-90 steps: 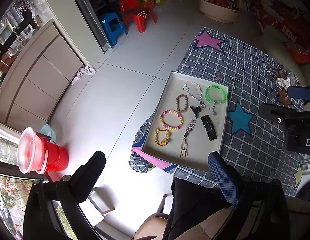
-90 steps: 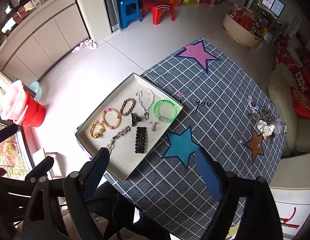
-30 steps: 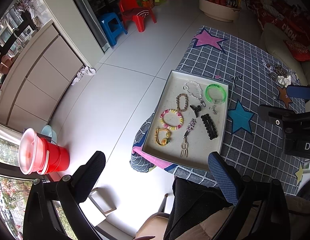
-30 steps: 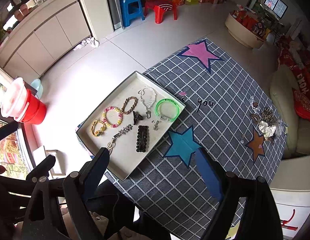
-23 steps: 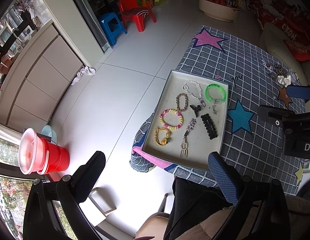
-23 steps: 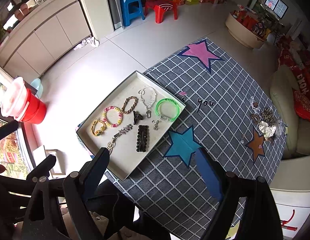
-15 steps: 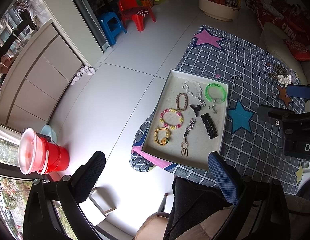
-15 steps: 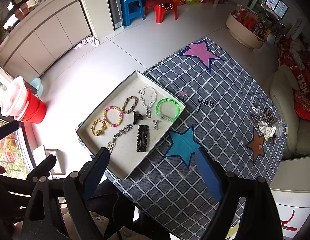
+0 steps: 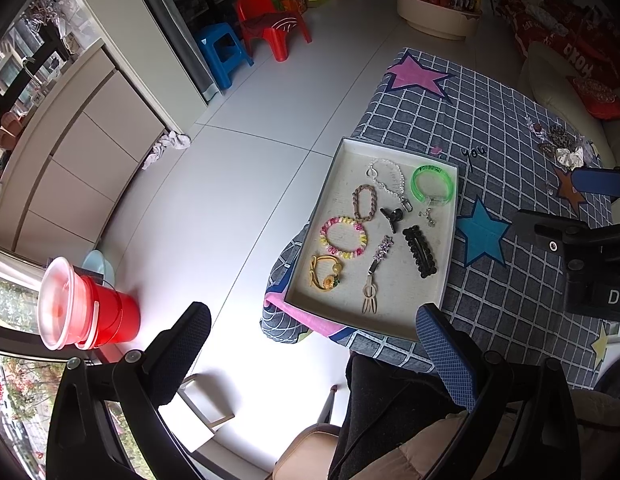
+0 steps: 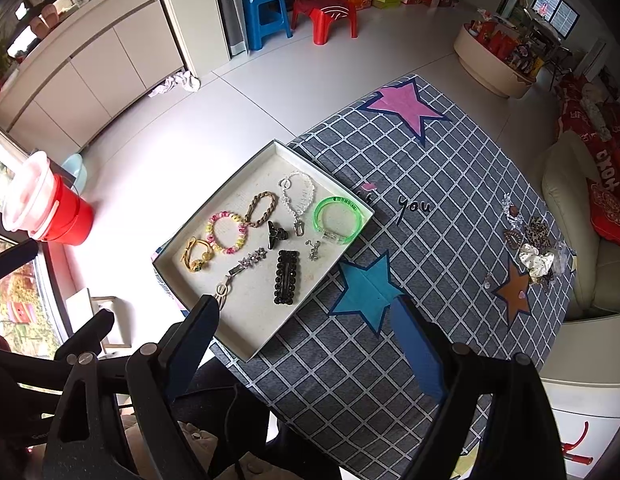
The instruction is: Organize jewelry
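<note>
Hovering high over the counter, both grippers are keeping their fingers spread wide: left gripper [image 9: 310,344] and right gripper [image 10: 306,336] are holding and touching nothing. The tray [image 10: 246,336] is sitting at the counter's edge, carrying bracelets, including a green bracelet [image 10: 339,220], and a black hair clip [image 10: 286,277].

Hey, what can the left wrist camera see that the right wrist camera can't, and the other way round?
Only the left wrist view shows the right claw from the side, open over the checked cloth.

Only the right wrist view shows the wall screen and the red hook low on the white cabinet.

Both show the tray of jewelry, the green bangle, the red bucket and the loose pile.
</note>
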